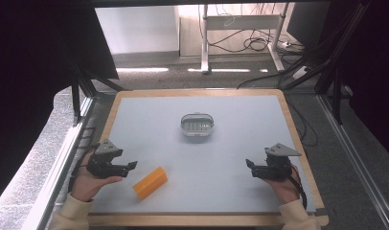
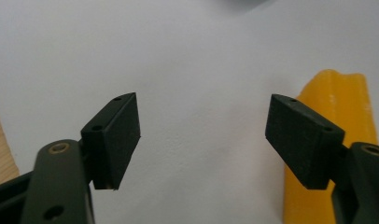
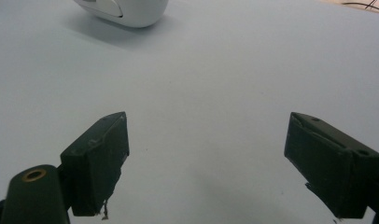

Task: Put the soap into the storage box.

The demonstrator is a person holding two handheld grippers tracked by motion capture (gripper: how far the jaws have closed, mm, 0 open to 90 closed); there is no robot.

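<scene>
Nearest, the orange block (image 1: 150,182) is seen lying on the table (image 1: 240,143). Just left of the block, the left hand-held gripper (image 1: 131,166) is held wide, empty. Well right of it, the right hand-held gripper (image 1: 250,164) is likewise spread, empty. Beyond the block, a white oval container (image 1: 198,124) is set.

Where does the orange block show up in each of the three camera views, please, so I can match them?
High view: the orange block lies near the table's front edge, just right of the left gripper.
Left gripper view: it runs up the right side, partly behind the right-hand jaw.
Right gripper view: not in it.
Shared landmark: the white oval container, mid-table in the high view, top left in the right gripper view.
</scene>
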